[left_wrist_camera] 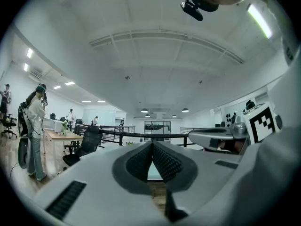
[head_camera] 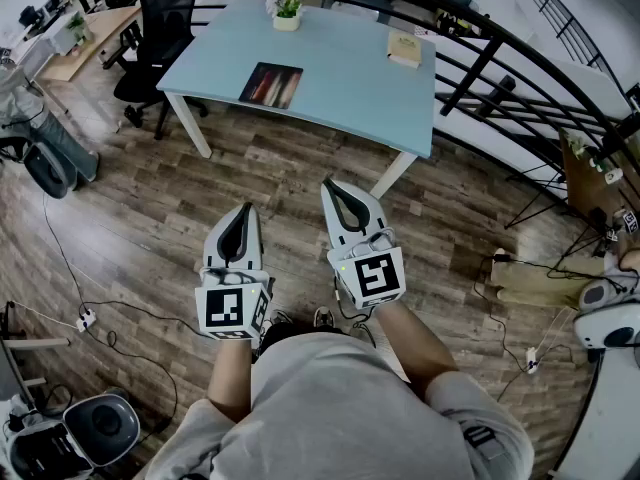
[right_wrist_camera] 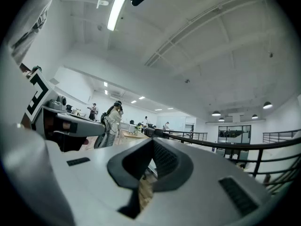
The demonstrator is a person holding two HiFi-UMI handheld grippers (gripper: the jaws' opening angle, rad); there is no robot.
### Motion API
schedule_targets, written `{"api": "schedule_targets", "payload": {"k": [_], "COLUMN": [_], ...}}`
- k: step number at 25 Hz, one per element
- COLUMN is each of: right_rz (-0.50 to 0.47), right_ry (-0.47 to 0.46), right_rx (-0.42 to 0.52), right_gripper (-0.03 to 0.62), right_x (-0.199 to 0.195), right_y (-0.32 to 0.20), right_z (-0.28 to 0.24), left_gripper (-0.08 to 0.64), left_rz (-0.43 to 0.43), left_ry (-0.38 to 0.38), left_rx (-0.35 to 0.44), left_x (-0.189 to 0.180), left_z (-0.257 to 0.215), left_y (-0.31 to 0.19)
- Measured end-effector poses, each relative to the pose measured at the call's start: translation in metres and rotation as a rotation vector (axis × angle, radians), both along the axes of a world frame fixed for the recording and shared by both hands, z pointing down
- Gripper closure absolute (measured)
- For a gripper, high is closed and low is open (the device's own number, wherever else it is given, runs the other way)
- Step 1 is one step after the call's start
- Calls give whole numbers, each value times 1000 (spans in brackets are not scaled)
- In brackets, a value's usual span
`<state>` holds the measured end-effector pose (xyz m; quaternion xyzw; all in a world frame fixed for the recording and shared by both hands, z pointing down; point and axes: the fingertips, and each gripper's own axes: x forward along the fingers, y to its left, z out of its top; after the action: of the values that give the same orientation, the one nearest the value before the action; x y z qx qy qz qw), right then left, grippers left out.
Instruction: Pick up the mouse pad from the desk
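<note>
The mouse pad point(head_camera: 272, 84), a dark rectangle with a reddish print, lies on the light blue desk point(head_camera: 340, 83) near its front left edge. Both grippers hang level over the wooden floor, well short of the desk. My left gripper point(head_camera: 245, 211) is shut with nothing in it, its tip pointing at the desk. Beside it on the right, my right gripper point(head_camera: 332, 188) is also shut and empty. In the left gripper view the left gripper point(left_wrist_camera: 152, 145) shows its ribbed pads pressed together; the right gripper view shows the right gripper point(right_wrist_camera: 151, 142) the same way.
On the desk stand a small potted plant point(head_camera: 287, 10) at the back and a book point(head_camera: 405, 48) at the right. A black office chair point(head_camera: 160, 33) stands left of the desk. Black railings point(head_camera: 520, 78) run behind and to the right. Cables point(head_camera: 90, 313) trail over the floor.
</note>
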<state>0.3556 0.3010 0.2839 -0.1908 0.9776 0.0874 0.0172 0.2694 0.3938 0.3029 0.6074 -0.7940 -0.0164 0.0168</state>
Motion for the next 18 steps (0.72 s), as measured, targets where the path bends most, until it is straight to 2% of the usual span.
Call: {"api": "schedule_targets", "payload": {"k": [4, 12, 18], "right_rz": [-21, -48, -73], "right_ry": [-13, 16, 13], "right_rx": [9, -67, -115], "right_gripper": [589, 589, 589], "right_x": [1, 13, -1], "right_y": [3, 10, 17], "right_z": [-4, 23, 36], "left_gripper": [548, 548, 548], "left_rz": [-6, -3, 41], "left_ry": [6, 61, 92], "left_rx": [-12, -69, -80], "left_x": [1, 2, -3], "left_z": [2, 31, 45], "left_y": [-1, 14, 21]}}
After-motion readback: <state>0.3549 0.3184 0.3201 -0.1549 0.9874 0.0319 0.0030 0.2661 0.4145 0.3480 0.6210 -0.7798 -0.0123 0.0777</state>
